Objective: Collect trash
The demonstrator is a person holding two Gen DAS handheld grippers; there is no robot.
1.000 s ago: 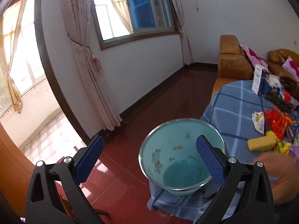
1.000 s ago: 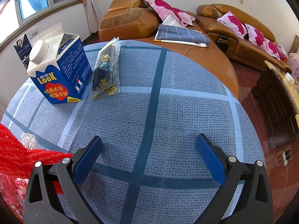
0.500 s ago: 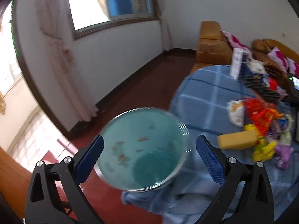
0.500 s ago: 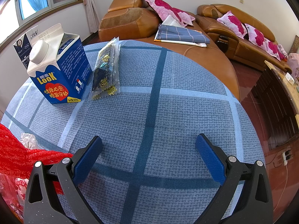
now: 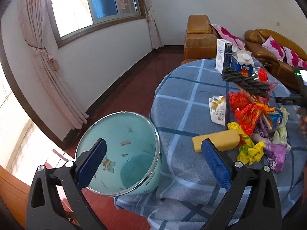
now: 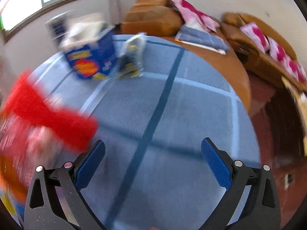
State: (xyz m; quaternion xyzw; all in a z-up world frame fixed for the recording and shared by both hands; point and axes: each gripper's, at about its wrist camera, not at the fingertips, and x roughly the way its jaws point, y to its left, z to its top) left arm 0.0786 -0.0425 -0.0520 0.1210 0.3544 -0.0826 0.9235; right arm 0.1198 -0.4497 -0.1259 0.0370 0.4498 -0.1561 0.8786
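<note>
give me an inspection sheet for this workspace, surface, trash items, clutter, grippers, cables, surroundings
Surface: round table under a blue checked cloth.
Job's things: teal bin on the floor at the table's edge; crumpled wrappers piled on the cloth.
Clutter: yellow sponge, blue milk carton, white box, dark yarn bundle.
Grippers: left gripper open, empty, over the bin's edge; right gripper open, empty, view blurred.
Cables: nothing seen.
Surroundings: brown sofa with pink cushions, window, curtains, red floor.
</note>
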